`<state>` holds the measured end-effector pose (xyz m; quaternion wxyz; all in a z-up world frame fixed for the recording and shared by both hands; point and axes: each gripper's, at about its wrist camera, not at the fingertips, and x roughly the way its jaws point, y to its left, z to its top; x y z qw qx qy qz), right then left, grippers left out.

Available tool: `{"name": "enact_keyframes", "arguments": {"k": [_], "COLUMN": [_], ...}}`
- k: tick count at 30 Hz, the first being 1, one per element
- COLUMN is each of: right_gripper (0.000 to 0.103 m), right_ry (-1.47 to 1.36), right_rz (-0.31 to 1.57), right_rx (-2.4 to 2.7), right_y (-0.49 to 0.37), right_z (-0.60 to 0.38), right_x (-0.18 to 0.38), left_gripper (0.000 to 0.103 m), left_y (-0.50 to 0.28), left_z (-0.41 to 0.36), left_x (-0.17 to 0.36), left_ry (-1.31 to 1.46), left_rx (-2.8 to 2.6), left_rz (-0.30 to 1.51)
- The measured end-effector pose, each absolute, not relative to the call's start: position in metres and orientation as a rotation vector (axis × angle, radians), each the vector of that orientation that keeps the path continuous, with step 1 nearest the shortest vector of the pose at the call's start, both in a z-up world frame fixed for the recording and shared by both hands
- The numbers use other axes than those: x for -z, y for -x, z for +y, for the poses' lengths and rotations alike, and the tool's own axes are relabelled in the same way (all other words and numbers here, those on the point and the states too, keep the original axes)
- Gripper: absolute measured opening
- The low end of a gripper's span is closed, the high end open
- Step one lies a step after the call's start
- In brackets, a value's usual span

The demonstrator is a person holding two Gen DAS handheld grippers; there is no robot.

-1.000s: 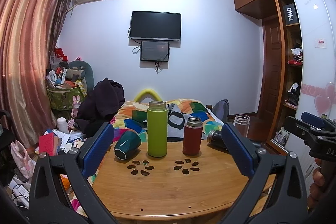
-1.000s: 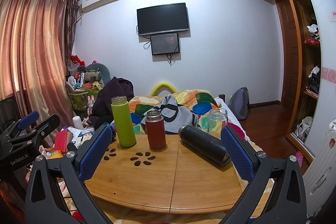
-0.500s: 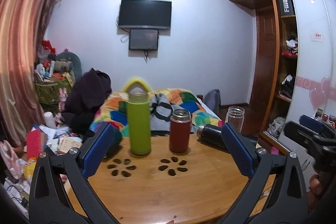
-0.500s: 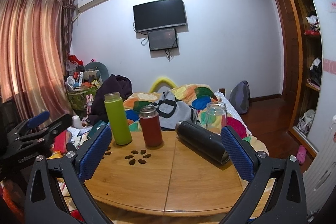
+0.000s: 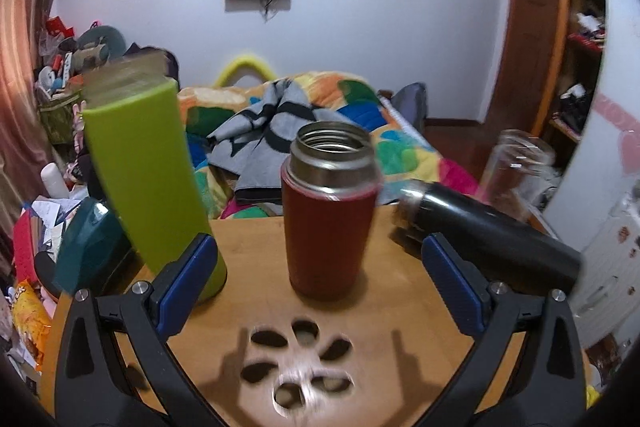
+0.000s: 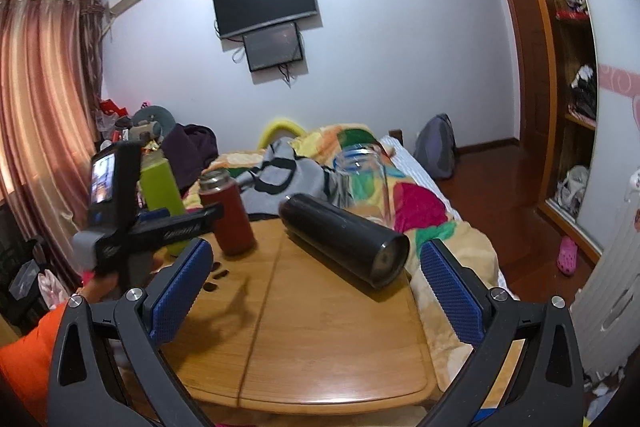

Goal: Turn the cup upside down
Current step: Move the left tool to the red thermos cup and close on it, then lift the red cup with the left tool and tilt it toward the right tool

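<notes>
A red cup (image 5: pixel 328 227) with an open steel mouth stands upright on the round wooden table (image 5: pixel 384 323). My left gripper (image 5: pixel 320 275) is open, its blue pads on either side of the cup's base, a little short of it. The cup also shows in the right wrist view (image 6: pixel 230 215), with the left gripper's body (image 6: pixel 160 227) in front of it. My right gripper (image 6: pixel 314 287) is open and empty over the table's right half, facing a black flask (image 6: pixel 344 239) that lies on its side.
A tall green bottle (image 5: pixel 148 179) stands left of the red cup. A clear glass jar (image 5: pixel 516 171) stands behind the black flask (image 5: pixel 488 239). A teal object (image 5: pixel 88 243) lies at the table's left edge. A bed with a colourful quilt (image 5: pixel 360 131) is behind.
My left gripper has moved forward and down, so the red cup now sits between its open fingers. My right gripper has moved a little closer to the black flask.
</notes>
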<state>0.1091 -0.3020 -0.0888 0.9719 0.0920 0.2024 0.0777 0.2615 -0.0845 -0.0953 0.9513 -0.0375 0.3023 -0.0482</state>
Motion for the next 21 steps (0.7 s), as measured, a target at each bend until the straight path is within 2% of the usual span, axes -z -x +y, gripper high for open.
{"name": "enact_keyframes", "arguments": {"k": [6, 8, 10, 11, 21], "right_gripper": [0.103, 0.103, 0.103, 0.103, 0.103], "right_ry": [-0.208, -0.214, -0.215, -0.215, -0.192], "right_rz": [0.455, 0.466, 0.471, 0.472, 0.451], "right_rx": [-0.157, -0.16, -0.162, -0.162, -0.175], "right_y": [-0.121, -0.123, -0.124, -0.124, -0.118], "right_z": [-0.31, -0.311, -0.311, -0.31, -0.299], "right_x": [0.102, 0.103, 0.104, 0.103, 0.096], "left_gripper": [0.103, 0.086, 0.066, 0.062, 0.061], "left_y": [-0.29, -0.294, -0.3, -0.301, -0.243], "left_z": [-0.084, -0.084, -0.085, -0.087, -0.09], "left_x": [0.113, 0.116, 0.119, 0.12, 0.109], "left_ry": [0.054, 0.046, 0.042, 0.042, -0.052], "left_rx": [0.068, 0.073, 0.108, 0.125, 0.228], "left_rz": [0.652, 0.657, 0.685, 0.691, 0.716]}}
